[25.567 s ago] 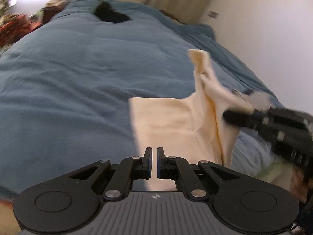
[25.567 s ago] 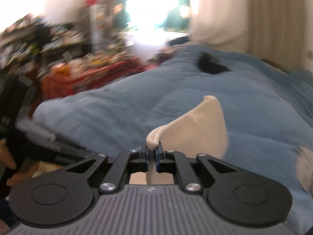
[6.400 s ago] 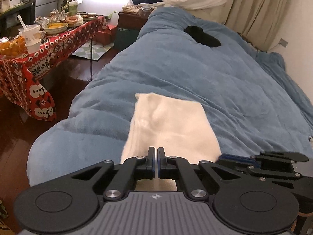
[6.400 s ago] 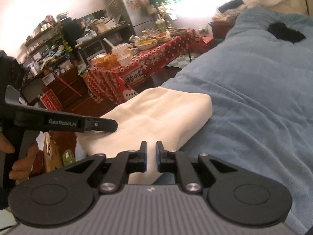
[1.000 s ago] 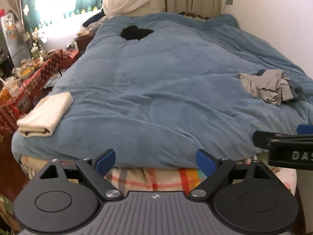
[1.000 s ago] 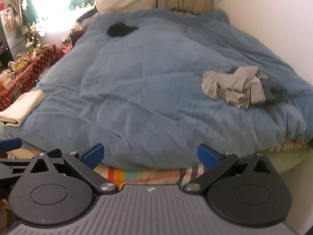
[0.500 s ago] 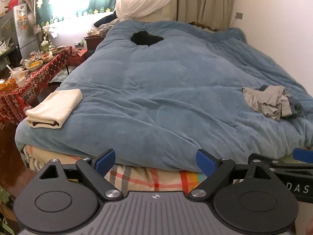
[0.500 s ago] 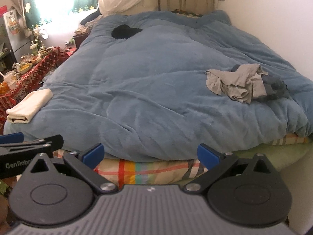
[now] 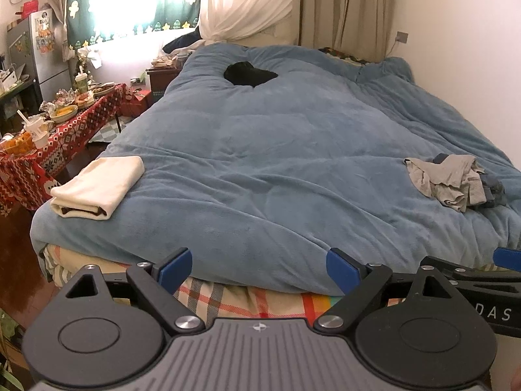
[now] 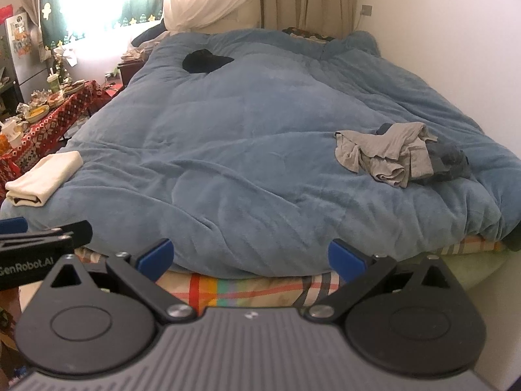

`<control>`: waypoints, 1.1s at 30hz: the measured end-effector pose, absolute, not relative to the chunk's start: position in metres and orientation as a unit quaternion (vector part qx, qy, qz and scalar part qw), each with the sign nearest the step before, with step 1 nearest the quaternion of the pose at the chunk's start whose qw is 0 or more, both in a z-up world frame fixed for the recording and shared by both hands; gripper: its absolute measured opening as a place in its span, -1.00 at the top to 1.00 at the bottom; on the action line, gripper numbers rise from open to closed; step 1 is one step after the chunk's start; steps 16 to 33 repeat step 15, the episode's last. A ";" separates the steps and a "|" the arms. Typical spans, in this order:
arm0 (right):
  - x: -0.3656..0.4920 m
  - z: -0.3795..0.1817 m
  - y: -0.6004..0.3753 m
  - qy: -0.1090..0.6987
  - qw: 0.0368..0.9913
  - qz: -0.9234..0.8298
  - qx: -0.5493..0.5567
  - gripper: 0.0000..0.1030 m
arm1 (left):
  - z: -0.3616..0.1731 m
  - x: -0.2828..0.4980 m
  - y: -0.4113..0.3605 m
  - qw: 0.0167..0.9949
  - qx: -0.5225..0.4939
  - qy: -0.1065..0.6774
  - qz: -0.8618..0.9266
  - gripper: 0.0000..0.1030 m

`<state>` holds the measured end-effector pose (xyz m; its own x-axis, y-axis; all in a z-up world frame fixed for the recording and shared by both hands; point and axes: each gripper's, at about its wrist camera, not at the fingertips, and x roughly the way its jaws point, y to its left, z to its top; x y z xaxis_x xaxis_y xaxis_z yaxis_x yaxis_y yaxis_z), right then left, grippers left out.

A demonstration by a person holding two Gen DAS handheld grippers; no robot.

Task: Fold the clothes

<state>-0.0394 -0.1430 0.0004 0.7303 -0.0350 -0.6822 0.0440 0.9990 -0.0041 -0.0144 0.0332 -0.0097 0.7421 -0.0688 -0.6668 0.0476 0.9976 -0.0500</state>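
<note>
Both grippers hang off the foot end of the bed, facing along it toward the curtains [image 9: 345, 9]. The left gripper [image 9: 259, 268] has its fingers [image 9: 176, 265] spread wide apart and holds nothing; the right gripper [image 10: 250, 257] likewise has its fingers [image 10: 154, 255] fully apart and empty. In the left wrist view the tip of the right gripper shows at 4 o'clock; in the right wrist view the tip of the left gripper shows at 9 o'clock. A blue duvet [image 9: 293, 150] covers the bed, with a plaid sheet [image 9: 247, 299] exposed under its near edge. A folded cream garment [image 9: 97, 187] lies flat on the duvet at the near left corner of the bed, at 9 o'clock in the left wrist view and at 9 o'clock in the right wrist view [image 10: 44, 176]. It forms a compact rectangle; its long axis runs from the near left toward the far right, and the layered fold end faces the foot of the bed. A crumpled pile of grey clothes [image 10: 397, 156] lies unfolded on the right side of the duvet, at 3 o'clock in the left wrist view [image 9: 456, 181], well apart from the folded garment. Its heap has no clear long axis. A dark item [image 9: 249, 73] lies near the head of the bed at 12 o'clock. A tabletop with a red patterned cloth [image 9: 65, 133] stands left of the bed, carrying dishes.
</note>
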 end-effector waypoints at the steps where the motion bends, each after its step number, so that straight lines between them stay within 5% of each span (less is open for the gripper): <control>1: -0.039 0.000 -0.143 0.367 0.930 -0.021 0.006 -0.99 | -0.010 -0.014 0.033 0.933 -0.015 0.358 -0.031 -0.74; 33: -0.036 -0.003 -0.147 0.374 0.927 -0.020 0.012 -0.99 | -0.013 -0.013 0.033 0.931 -0.014 0.364 -0.036 -0.74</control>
